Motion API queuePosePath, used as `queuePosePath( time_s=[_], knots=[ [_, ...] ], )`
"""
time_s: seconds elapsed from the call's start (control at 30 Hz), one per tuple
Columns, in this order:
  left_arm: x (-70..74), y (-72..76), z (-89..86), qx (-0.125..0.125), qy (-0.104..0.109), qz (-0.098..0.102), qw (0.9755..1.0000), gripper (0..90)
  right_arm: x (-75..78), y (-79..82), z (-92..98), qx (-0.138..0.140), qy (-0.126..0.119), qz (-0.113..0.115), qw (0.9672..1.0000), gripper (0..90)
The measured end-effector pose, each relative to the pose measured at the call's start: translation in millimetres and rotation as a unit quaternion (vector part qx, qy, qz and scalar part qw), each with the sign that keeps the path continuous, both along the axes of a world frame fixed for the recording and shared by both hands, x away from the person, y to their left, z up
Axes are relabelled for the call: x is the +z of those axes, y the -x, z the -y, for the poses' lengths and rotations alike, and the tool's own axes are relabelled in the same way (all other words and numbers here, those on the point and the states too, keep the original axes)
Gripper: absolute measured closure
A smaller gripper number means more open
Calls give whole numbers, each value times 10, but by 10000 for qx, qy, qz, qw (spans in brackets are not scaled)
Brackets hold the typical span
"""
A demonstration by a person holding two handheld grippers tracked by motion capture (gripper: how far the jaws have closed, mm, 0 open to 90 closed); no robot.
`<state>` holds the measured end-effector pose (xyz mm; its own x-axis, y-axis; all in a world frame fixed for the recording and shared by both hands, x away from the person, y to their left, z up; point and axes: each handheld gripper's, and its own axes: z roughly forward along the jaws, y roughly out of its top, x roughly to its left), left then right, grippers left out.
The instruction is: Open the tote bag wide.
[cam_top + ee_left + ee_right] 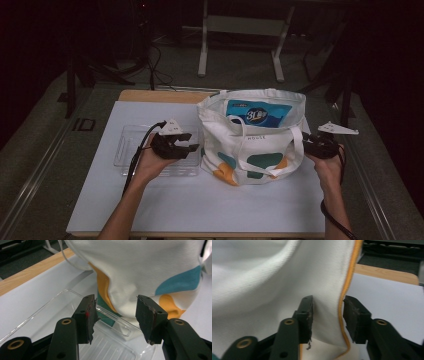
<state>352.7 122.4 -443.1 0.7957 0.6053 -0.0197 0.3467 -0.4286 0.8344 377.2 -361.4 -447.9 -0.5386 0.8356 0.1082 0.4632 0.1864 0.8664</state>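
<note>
Bag [252,142] of white cloth, printed with teal and orange patches, stands upright on the white tabletop [200,200], its mouth open and its two handles drooping down the near face. A blue packet [258,114] stands inside the bag, against its far wall. A clear plastic tray [131,145] lies just left of the bag, its right edge touching or nearly touching the bag's base.

The left tool [187,148] hangs over the right part of the tray, just left of the bag, held in the person's left hand [150,162] with its tips pointing at the bag's lower left corner. In the left gripper view the left tool [116,315] has its jaws spread with a clear gap; the bag's rounded corner [140,277] lies beyond the tips, not pressed by either pad, and the tray's rim [110,315] runs beneath them.

The right tool [306,141] is at the bag's right side, held in the right hand [327,167]. In the right gripper view the right tool [328,315] stands with its jaws apart around a fold of the bag's cloth [325,315] and an orange-edged seam [342,305]. The left pad lies against the cloth; the right pad stands just clear of the seam, so the fold sits between the jaws without being pinched.
</note>
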Motion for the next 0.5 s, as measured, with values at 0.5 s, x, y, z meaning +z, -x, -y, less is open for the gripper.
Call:
queuePosePath(
  time_s=[0.5],
  knots=[
    [42,-374,187,42,235,-580,9980,603,6,81,-26,219,-102,245,9994,863]
  ],
)
